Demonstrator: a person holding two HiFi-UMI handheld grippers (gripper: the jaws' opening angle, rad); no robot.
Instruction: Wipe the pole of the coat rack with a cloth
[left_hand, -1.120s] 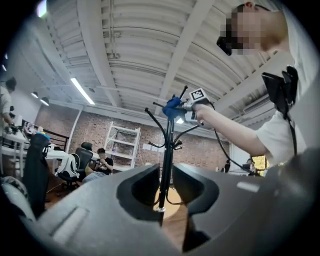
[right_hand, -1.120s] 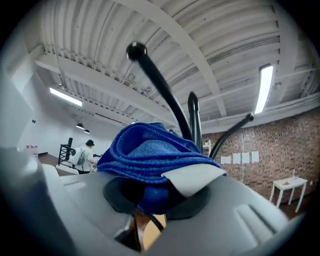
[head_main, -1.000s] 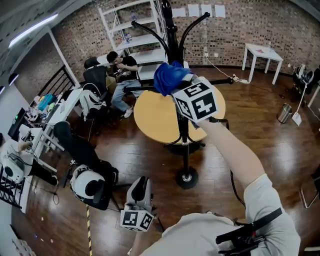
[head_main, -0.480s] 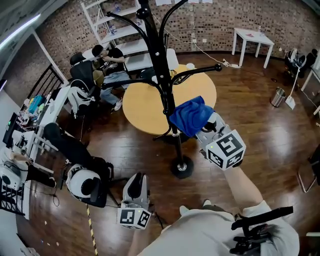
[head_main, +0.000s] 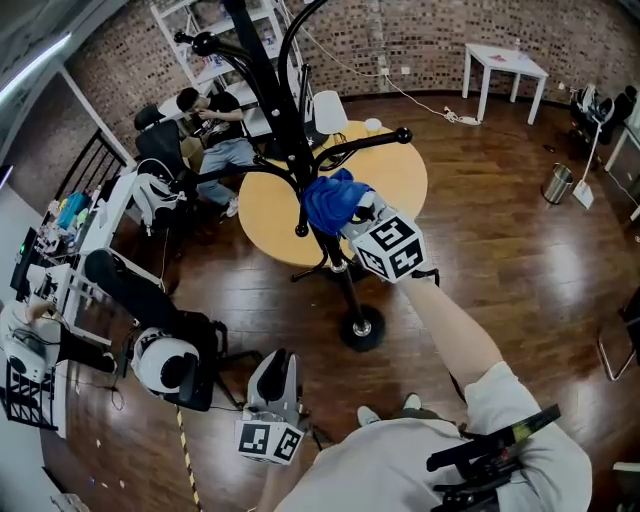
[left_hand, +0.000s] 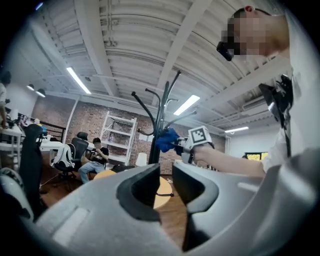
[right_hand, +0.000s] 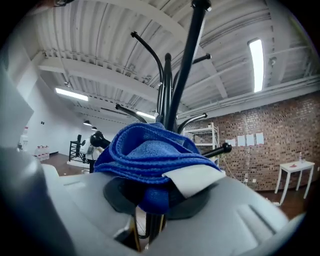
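Observation:
The black coat rack pole runs from the top of the head view down to its round base. A bunched blue cloth is pressed against the pole at the height of the lower hook arms. My right gripper is shut on the cloth, its marker cube toward me. In the right gripper view the cloth fills the jaws of the right gripper, with the pole rising just behind it. My left gripper hangs low near my body, away from the rack; in its own view the left gripper is slightly open and holds nothing.
A round yellow table stands right behind the rack. A seated person and office chairs are at the back left, beside white shelves. A small white table and a bin stand at the right.
My right gripper slid the cloth down the pole from near the hooks, then back up a little to the lower hook arms. The left gripper stayed low.

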